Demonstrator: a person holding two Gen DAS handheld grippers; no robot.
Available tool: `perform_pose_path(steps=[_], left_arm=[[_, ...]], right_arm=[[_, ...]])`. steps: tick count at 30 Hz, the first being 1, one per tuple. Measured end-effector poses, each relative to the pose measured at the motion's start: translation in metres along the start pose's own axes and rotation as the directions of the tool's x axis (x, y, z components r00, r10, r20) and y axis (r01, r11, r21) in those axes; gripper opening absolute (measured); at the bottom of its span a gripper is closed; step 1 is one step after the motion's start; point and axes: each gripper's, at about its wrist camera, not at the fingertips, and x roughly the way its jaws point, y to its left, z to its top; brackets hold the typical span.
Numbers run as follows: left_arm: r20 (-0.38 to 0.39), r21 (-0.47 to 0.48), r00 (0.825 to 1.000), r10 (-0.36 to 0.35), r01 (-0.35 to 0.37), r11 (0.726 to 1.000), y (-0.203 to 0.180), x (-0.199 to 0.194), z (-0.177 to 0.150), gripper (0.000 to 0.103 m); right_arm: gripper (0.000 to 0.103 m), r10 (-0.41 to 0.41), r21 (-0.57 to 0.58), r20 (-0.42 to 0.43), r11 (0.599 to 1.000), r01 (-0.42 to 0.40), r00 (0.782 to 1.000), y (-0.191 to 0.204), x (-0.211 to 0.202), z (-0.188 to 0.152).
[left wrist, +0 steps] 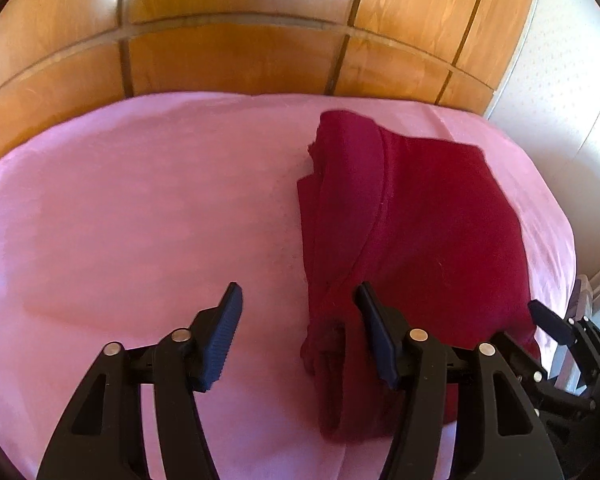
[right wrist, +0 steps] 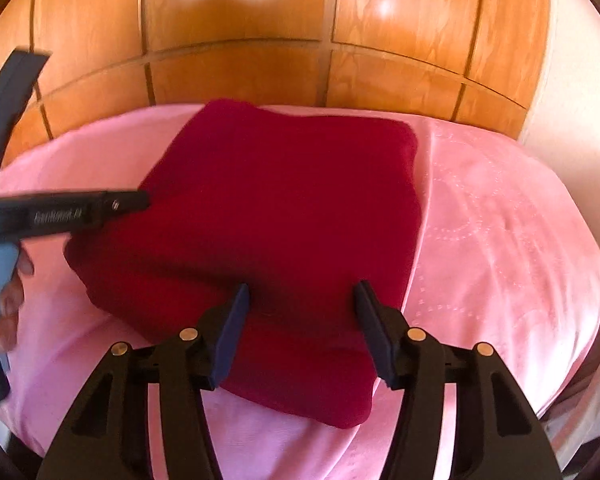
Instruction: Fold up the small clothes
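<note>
While both tools hang just above the bed, the left gripper (left wrist: 298, 320) has its jaws spread wide and holding nothing, straddling the garment's near left edge, and the right gripper (right wrist: 300, 316) is equally wide and empty over the garment's near end. Between and beyond them lies the garment (right wrist: 276, 216), a dark red knit already folded into a thick, roughly square bundle on the pink sheet (right wrist: 500, 240). It looks soft, light and limp, so it should sag if lifted by one corner; the layered left edge, where loose ends bunch, seems the best place to pinch. Its surface is matte and fleecy, possibly a sweatshirt, though blur hides the detail. Past the garment, the sheet shows faint stitched dots. Behind the garment rises a glossy panelled wooden headboard (left wrist: 236, 56).
</note>
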Motion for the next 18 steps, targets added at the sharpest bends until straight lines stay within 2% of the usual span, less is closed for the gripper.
perform_pose_path(steps=[4,6,8,10,14,18], left_arm=[[0.068,-0.026,0.998,0.019,-0.017,1.0,0.003,-0.035,-0.011,0.067],[0.102,-0.028,0.994,0.042,-0.04,0.999,0.002,-0.049,-0.014,0.078],[0.14,-0.022,0.988,0.067,-0.065,0.998,0.002,-0.066,-0.021,0.078],[0.169,-0.02,0.982,0.085,-0.083,0.996,0.003,-0.081,-0.027,0.086],[0.213,-0.024,0.97,0.119,-0.117,0.993,0.004,-0.101,-0.034,0.092],[0.243,-0.02,0.96,0.141,-0.14,0.99,0.003,-0.113,-0.04,0.094]], right_arm=[[0.077,0.019,0.032,0.036,0.999,-0.021,0.999,-0.001,-0.019,0.005],[0.084,-0.002,0.06,0.065,0.998,-0.002,0.998,0.002,-0.035,0.008],[0.092,-0.025,0.1,0.083,0.995,0.016,0.996,0.004,-0.042,0.011],[0.099,-0.061,0.138,0.096,0.989,0.048,0.994,0.005,-0.05,0.013],[0.101,-0.113,0.171,0.099,0.981,0.095,0.989,0.01,-0.057,0.016],[0.101,-0.149,0.186,0.113,0.974,0.127,0.982,0.015,-0.064,0.016]])
